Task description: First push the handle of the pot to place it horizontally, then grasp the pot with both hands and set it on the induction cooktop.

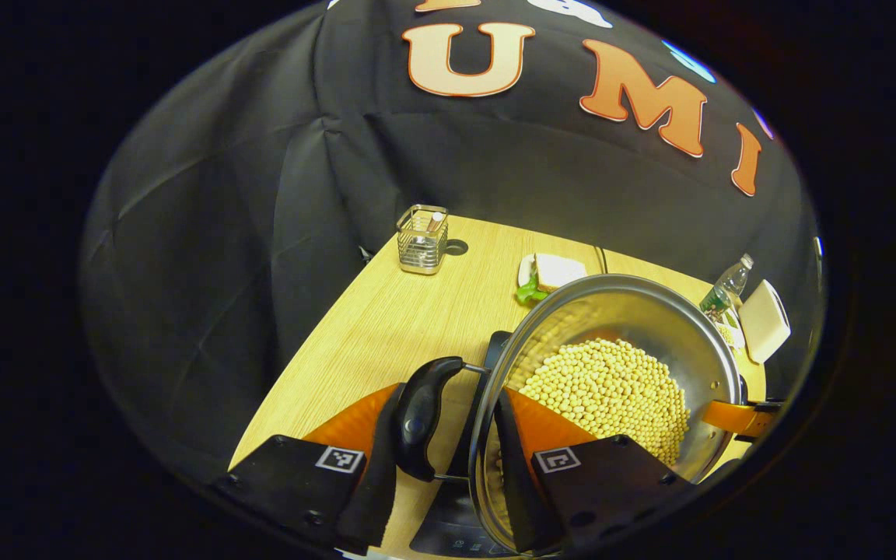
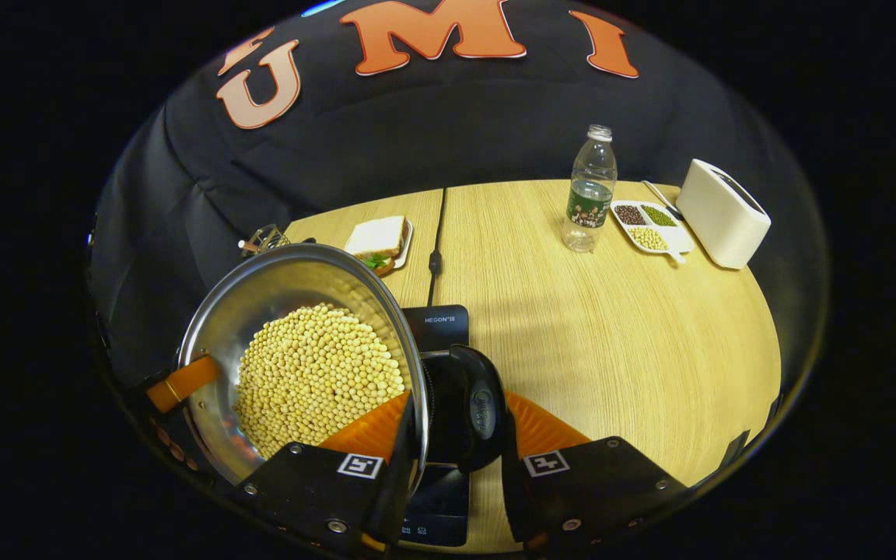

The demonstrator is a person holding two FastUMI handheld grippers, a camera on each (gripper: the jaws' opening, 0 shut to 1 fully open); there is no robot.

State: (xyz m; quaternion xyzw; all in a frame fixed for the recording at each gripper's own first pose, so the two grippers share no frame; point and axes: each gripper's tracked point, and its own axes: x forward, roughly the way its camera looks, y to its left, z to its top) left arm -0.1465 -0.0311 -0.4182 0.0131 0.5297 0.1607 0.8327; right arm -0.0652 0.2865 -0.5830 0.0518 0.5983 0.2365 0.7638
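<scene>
Starting on your left: your left gripper (image 1: 440,467) is clenched around the pot's left side handle (image 1: 421,416), one finger outside it and the other reaching over the rim. So the handle-pushing part looks done, and you've got the two-handed grab.

Moving across, the steel pot (image 2: 261,299), loaded with soybeans (image 2: 316,377), is hanging tilted right over the black induction cooktop (image 2: 439,327). Whether its base is touching the glass yet, I can't tell.

On the right, your right gripper (image 2: 448,467) is clamped on the other side handle (image 2: 479,408).

What's left, I'd say: level it, settle it flat on the cooktop, then let go.
</scene>
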